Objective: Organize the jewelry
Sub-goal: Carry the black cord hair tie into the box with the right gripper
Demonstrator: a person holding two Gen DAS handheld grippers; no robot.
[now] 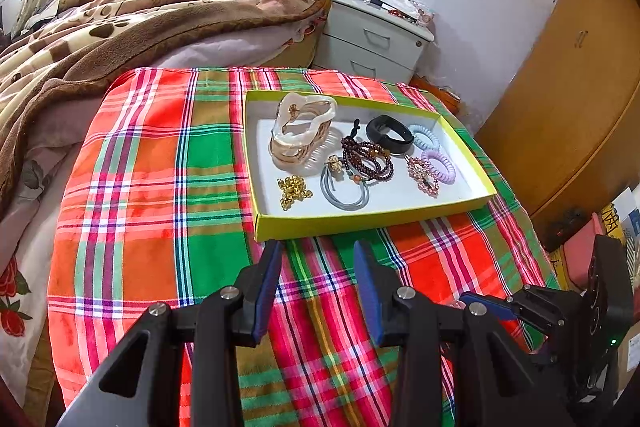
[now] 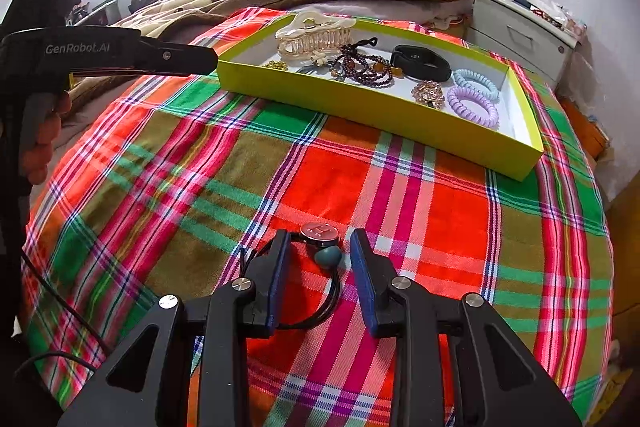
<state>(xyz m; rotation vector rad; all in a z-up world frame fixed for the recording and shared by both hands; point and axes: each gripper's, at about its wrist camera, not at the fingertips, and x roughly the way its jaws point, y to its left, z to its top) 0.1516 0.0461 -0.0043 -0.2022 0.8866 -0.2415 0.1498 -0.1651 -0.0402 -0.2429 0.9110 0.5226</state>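
Note:
A black-corded hair tie (image 2: 328,257) with a round pink disc and a teal bead lies on the plaid cloth (image 2: 400,219). My right gripper (image 2: 320,234) stands open around it, its blue pads clear of the tie on both sides. A yellow-green tray (image 1: 360,219) holds a pearly hair claw (image 1: 302,127), a gold chain (image 1: 294,189), grey hair ties (image 1: 344,191), a dark bead bracelet (image 1: 368,157), a black band (image 1: 390,133), a rhinestone brooch (image 1: 422,173) and two spiral ties (image 1: 440,167). My left gripper (image 1: 318,247) hovers open just before the tray's near wall, with nothing between its fingers.
The cloth covers a round surface next to a bed with a brown blanket (image 1: 100,27). A white nightstand (image 1: 372,39) and a wooden wardrobe (image 1: 572,99) stand behind the tray. A hand (image 2: 44,135) holds the left gripper's handle at the left edge, and a black cable (image 2: 60,291) runs below it.

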